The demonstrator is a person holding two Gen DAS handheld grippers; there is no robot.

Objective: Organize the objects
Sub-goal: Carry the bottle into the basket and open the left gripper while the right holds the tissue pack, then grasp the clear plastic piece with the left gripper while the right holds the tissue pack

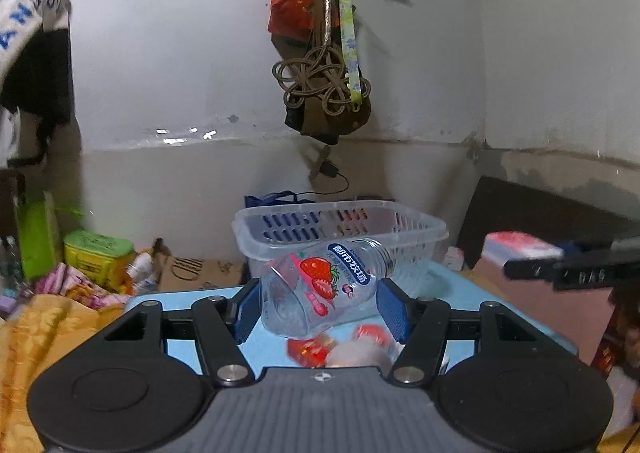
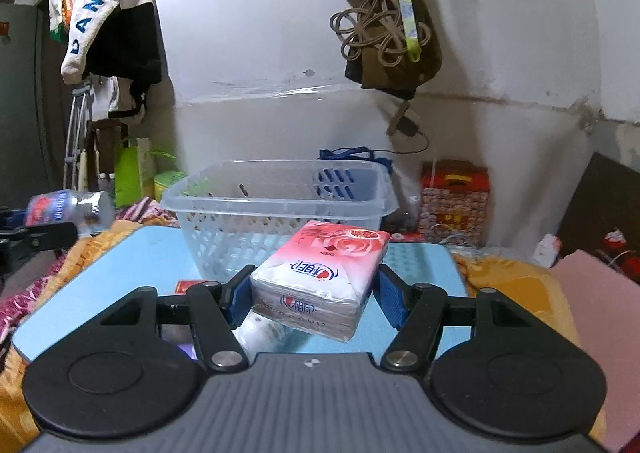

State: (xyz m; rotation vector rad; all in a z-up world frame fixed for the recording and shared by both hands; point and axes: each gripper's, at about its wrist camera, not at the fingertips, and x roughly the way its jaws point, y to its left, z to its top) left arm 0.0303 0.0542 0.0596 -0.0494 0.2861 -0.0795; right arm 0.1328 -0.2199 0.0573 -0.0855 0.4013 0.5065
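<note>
1. The left gripper (image 1: 316, 303) clamps a clear plastic strawberry-label bottle (image 1: 320, 285), lifted above the light-blue table (image 1: 472, 289)
2. The right gripper (image 2: 310, 293) clamps a pink tissue pack (image 2: 320, 277) before the translucent slotted plastic basket (image 2: 224, 209) at the table's far edge

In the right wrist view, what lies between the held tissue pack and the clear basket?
Only bare blue table top shows between the tissue pack and the clear basket, in the right wrist view.
</note>
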